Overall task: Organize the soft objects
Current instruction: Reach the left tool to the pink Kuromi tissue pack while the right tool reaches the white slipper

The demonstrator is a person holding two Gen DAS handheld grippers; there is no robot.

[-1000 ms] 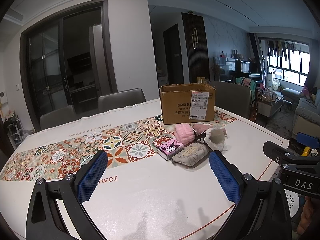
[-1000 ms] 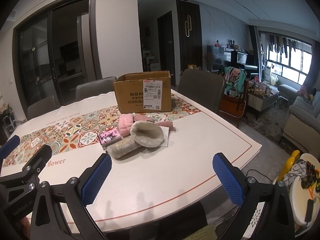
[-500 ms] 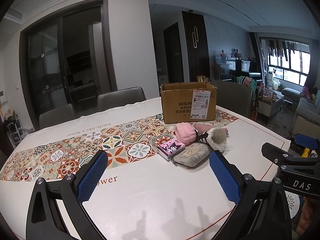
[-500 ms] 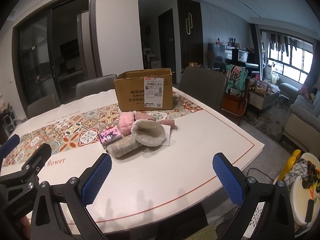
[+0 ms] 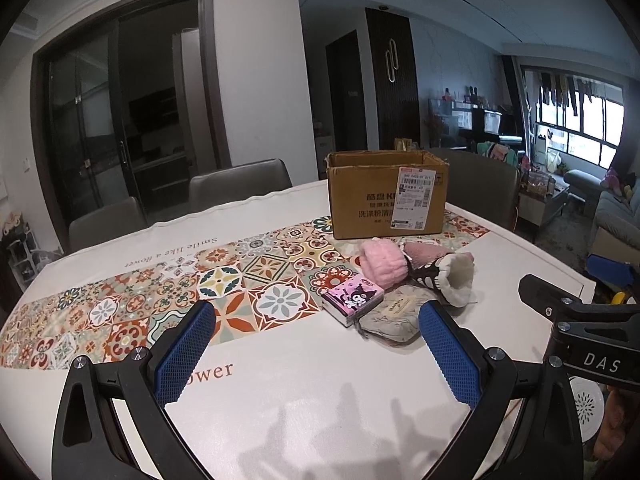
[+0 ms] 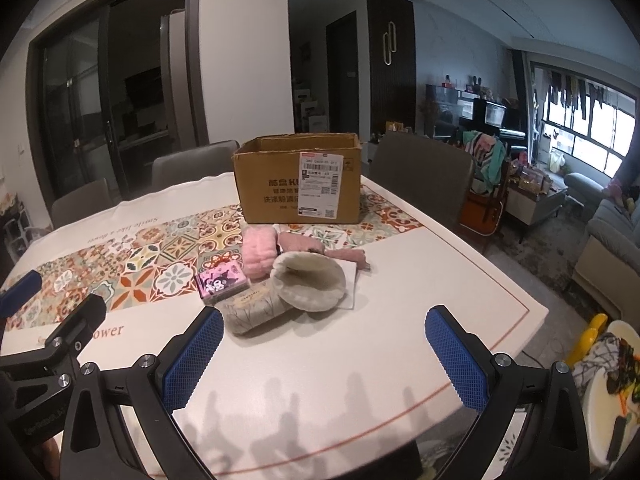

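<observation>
A heap of soft things lies on the table in front of an open cardboard box [image 5: 386, 196] [image 6: 298, 178]: a fluffy pink roll [image 5: 380, 260] [image 6: 259, 250], a cream fleece-lined slipper [image 5: 458, 280] [image 6: 308, 280], a grey pouch [image 5: 394, 316] [image 6: 256, 310], a pink cartoon tissue pack [image 5: 352, 298] [image 6: 221, 282] and a dusty-pink piece [image 6: 299, 242]. My left gripper [image 5: 316, 350] is open and empty, above the table short of the heap. My right gripper [image 6: 324, 354] is open and empty, also short of the heap.
The white table [image 5: 280, 380] has a patterned tile runner [image 5: 160, 292] across it. Grey chairs [image 5: 240, 182] stand at the far side and one [image 6: 420, 176] at the right. The table's right edge [image 6: 532, 312] drops to the living room floor.
Both grippers have drifted slightly towards the heap and box; the box and soft things look a little closer. Both stay open.
</observation>
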